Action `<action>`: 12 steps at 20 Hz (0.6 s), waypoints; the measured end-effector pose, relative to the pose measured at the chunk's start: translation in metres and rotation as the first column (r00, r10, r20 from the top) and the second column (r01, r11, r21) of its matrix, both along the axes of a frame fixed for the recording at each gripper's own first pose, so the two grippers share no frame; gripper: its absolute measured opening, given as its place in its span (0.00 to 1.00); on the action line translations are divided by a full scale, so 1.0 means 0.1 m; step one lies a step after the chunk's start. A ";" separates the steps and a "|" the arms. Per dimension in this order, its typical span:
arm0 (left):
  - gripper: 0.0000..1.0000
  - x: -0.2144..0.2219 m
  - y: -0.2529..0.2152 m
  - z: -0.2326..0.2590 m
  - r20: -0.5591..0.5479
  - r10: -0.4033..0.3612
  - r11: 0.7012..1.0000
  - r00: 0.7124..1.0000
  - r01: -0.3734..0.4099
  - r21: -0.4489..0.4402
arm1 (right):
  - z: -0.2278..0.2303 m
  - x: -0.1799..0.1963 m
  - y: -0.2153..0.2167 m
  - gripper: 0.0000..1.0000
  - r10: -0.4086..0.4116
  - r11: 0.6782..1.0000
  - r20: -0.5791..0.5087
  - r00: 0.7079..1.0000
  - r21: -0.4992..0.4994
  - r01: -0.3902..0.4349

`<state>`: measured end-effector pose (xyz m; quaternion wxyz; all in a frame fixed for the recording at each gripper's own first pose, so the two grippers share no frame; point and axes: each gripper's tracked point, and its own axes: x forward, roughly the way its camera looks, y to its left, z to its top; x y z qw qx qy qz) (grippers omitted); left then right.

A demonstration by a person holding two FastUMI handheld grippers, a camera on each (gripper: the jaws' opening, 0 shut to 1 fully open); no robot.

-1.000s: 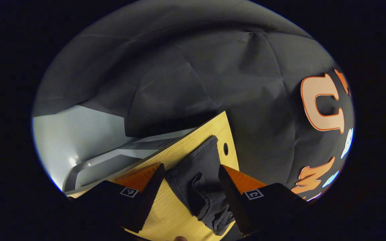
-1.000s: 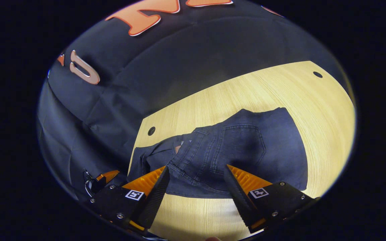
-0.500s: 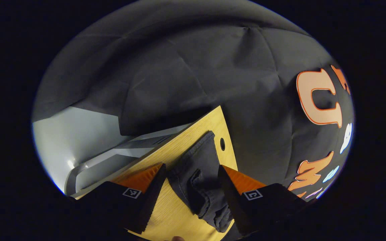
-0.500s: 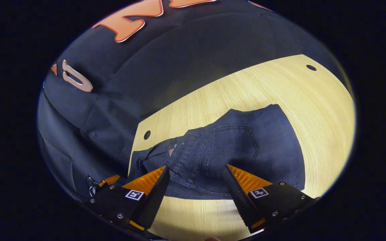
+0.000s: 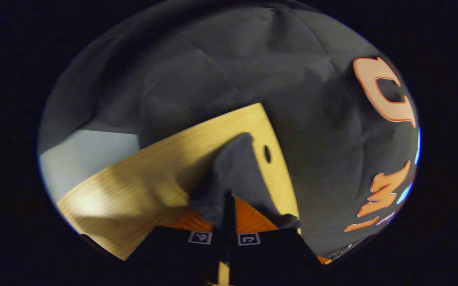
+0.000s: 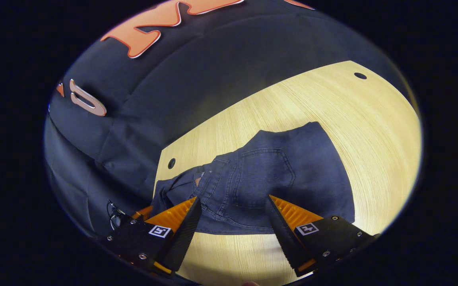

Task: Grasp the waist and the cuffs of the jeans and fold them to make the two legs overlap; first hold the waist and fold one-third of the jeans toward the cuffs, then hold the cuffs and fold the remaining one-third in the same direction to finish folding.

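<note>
In the left gripper view, we are looking along the left tool [image 5: 228,198], whose fingers are pressed together on a bunch of dark denim. The jeans [image 5: 237,171] are running away from it across the corner of the wooden worktop [image 5: 141,171], just beside a small round hole [image 5: 267,153] near the edge. We cannot tell from here whether this pinched end is the cuffs or part of the waist, and the fabric is blurred.

In the right gripper view, we are seeing the right tool [image 6: 233,206] with its fingers spread wide, hovering just over the waist end of the jeans [image 6: 276,174], where a back pocket [image 6: 262,178] and the waistband are lying flat on the worktop [image 6: 332,103].

We judge that we are taking hold for the first fold, the one that lays the legs over each other. To do it well, we are wanting the right tool to come down onto the waistband edge and catch both layers before closing. Both ends should then be lifting together, keeping the cloth lightly taut so the legs are landing square.
</note>
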<state>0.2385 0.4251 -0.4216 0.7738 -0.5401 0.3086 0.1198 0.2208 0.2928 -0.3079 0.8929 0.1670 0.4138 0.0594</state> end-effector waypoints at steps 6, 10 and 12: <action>0.05 -0.03 -0.27 0.68 0.135 -0.030 0.999 0.990 0.032 -0.014 | 0.09 -0.02 -0.08 0.99 -0.002 1.000 0.022 1.000 0.027 0.001; 0.05 0.13 -0.70 1.35 0.242 -0.080 0.997 0.967 0.083 -0.004 | 0.30 -0.04 -0.18 0.99 0.013 0.998 0.068 0.998 0.054 -0.017; 0.05 0.16 -1.02 1.75 0.291 -0.117 0.993 0.950 0.122 0.001 | 0.41 -0.06 -0.28 0.99 0.012 0.997 0.090 0.996 0.073 -0.019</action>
